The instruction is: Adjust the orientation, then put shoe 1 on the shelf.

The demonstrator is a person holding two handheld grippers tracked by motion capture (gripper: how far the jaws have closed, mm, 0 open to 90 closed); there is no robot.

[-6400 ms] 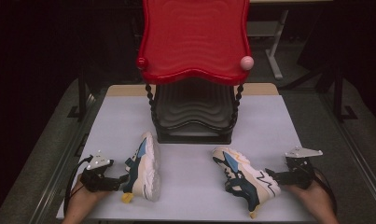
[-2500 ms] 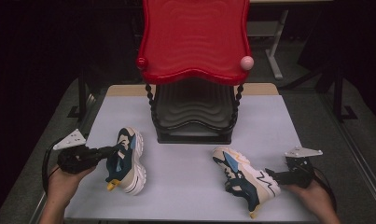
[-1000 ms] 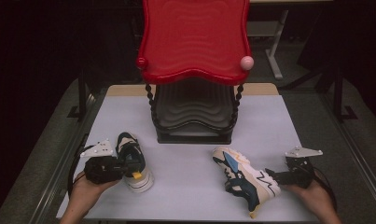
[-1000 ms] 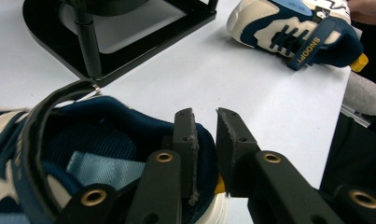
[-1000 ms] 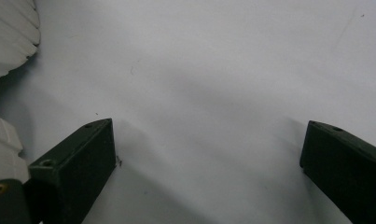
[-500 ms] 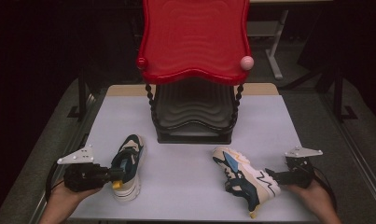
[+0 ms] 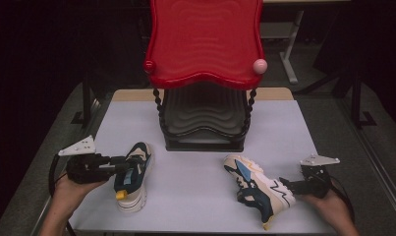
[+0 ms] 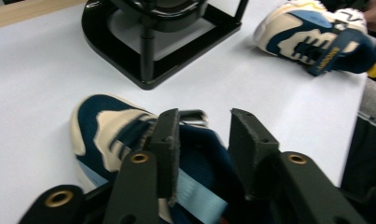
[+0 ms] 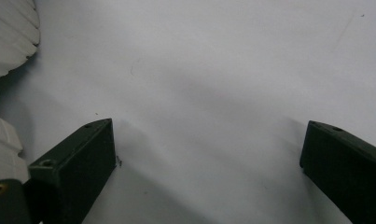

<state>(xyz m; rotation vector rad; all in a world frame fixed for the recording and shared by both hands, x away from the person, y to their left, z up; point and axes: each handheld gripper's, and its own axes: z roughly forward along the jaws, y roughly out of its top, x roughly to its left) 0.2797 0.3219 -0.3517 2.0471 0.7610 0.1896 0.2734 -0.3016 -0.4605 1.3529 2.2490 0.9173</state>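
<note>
Left shoe (image 7: 132,176), a navy and cream sneaker, stands upright on its sole at the near left of the bench (image 7: 200,147), toe pointing far and heel toward the near edge. The left gripper (image 7: 118,166) comes at it from the left, and in the left gripper view its jaws sit over the padded collar (image 8: 202,154) of that sneaker: one jaw lies against the tongue side, the other is just clear of the collar. These jaws have just been opening, so they stand part open with the collar between them and no firm pinch on it. The left hand (image 7: 75,189) holds the gripper low at the near left edge.

At the near right lies the right shoe (image 7: 257,188), tipped on its side with its toe toward the middle of the bench. The right gripper (image 7: 284,185) rests just beside its heel, jaws spread wide over bare bench and holding nothing. The right hand (image 7: 333,209) grips it from the near right corner.

Beyond both sneakers, at the far middle, stands a black rack (image 7: 204,123) with a red tray (image 7: 204,44) tilted up on top.
</note>
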